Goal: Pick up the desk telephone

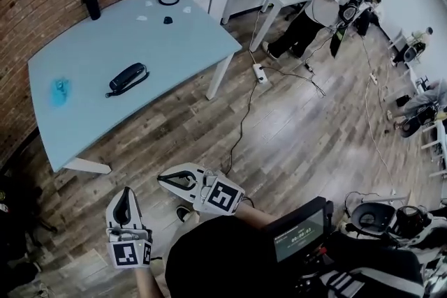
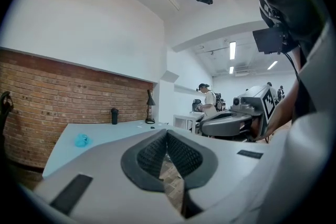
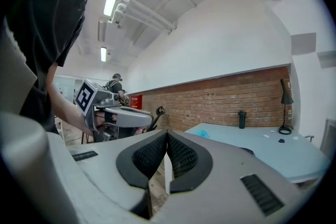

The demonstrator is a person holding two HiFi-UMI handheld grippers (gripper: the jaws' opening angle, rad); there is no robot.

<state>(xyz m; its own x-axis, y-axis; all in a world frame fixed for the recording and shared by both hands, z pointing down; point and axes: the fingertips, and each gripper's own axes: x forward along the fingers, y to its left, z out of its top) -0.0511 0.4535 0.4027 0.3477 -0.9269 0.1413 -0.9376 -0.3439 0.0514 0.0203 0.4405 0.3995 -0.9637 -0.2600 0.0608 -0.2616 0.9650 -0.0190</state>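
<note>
Bottom centre: grey left gripper (image 1: 125, 208) and grey right gripper (image 1: 176, 180), fingers pressed together on nothing, held low over the wood floor (image 1: 293, 143), probably ready for approach. Black desk telephone (image 1: 127, 78) lies untouched, centre-left, on the pale blue worktop (image 1: 188, 45), well apart.

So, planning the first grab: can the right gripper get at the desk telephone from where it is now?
Probably not yet. The right gripper is shut, over the floor, short of the table; the desk telephone lies mid-table. Nothing blocks the way, so stepping closer should do.
</note>
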